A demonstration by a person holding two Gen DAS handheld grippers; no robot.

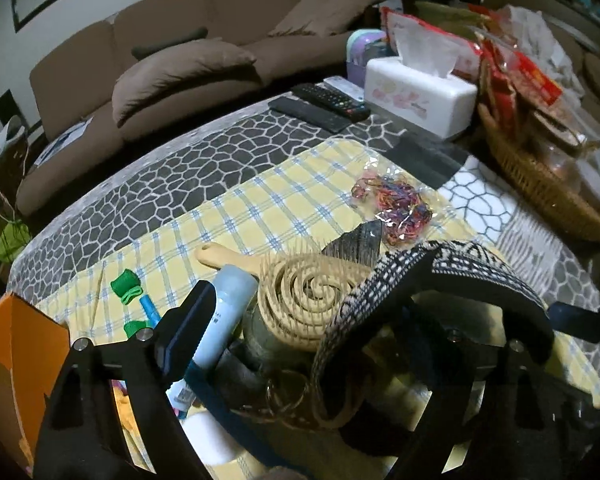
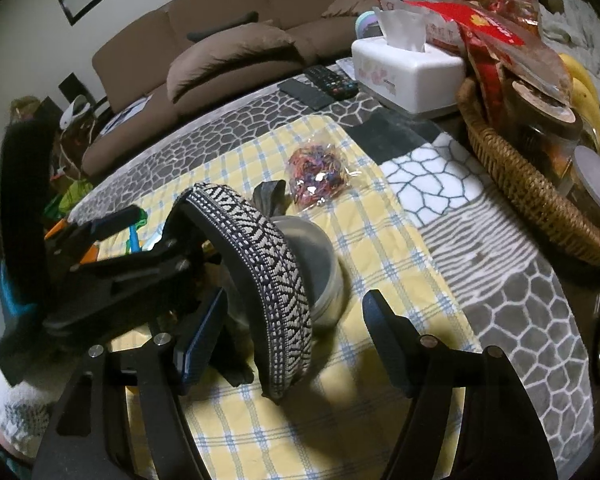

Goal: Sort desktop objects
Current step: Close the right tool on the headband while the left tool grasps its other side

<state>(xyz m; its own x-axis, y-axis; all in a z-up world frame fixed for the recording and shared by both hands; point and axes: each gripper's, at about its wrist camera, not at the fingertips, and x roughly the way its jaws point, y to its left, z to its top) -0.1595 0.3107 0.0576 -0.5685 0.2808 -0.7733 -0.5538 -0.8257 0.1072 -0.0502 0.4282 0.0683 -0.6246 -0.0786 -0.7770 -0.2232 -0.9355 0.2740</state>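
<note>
My left hand-held gripper (image 1: 348,316) stands wide apart astride the patterned headband (image 2: 260,264), one finger (image 1: 496,304) inside its arch, while my right hand-held gripper (image 2: 296,328) brackets the lower end, jaws apart, not pressing.

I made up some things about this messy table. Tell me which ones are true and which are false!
1. The tissue box is white. True.
2. The bag of colourful rubber bands lies on the yellow checked cloth. True.
3. The wooden hairbrush has a square head. False: its head is round, with a spiral pattern.
4. The remote controls sit in the wicker basket. False: they lie on the table beside the tissue box.
5. Bananas sit by the basket. True.
</note>
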